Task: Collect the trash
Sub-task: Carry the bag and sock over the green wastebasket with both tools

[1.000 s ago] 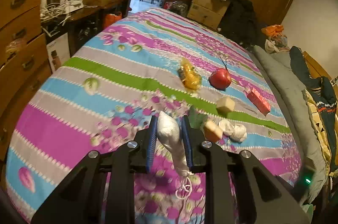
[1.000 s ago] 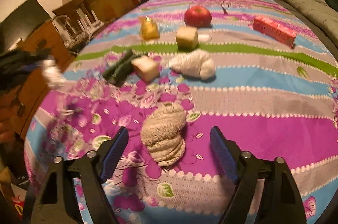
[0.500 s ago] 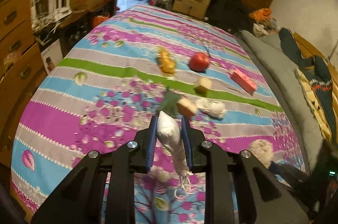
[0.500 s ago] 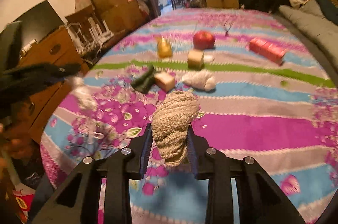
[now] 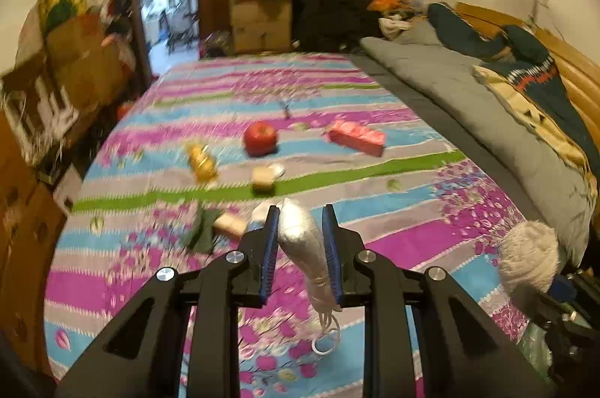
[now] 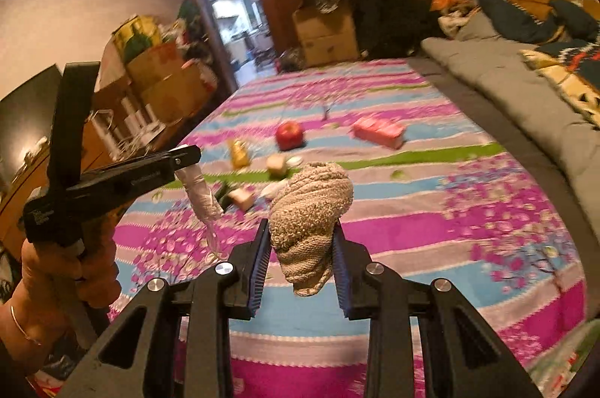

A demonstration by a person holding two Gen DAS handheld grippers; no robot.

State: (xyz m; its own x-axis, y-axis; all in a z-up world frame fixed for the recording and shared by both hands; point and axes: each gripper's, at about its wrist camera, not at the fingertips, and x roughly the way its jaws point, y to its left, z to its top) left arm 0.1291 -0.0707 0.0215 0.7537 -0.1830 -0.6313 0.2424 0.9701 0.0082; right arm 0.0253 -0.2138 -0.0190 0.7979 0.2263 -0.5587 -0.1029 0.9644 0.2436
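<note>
**Both grippers lifted over the striped bedspread, each with a piece of trash**

A cluttered bedroom: a bed covered by a striped bedspread in purple, blue and green, cardboard boxes by a wooden wall, a grey quilt along the right side.

The left gripper is clamped narrowly on a white face mask, rolled into a long bundle, its ear loops dangling below the pads. It hangs above the bedspread, touching nothing else. The right gripper has just been closing, and its jaws now pinch a beige knitted sock bunched into a lump that bulges above the pads; it too is off the bed.

Farther up the bedspread lie a red apple, a pink carton, a yellow wrapper, two pale blocks, something dark green and a white wad partly hidden behind the sock. In the right wrist view a hand grips the left tool's handle.
</note>
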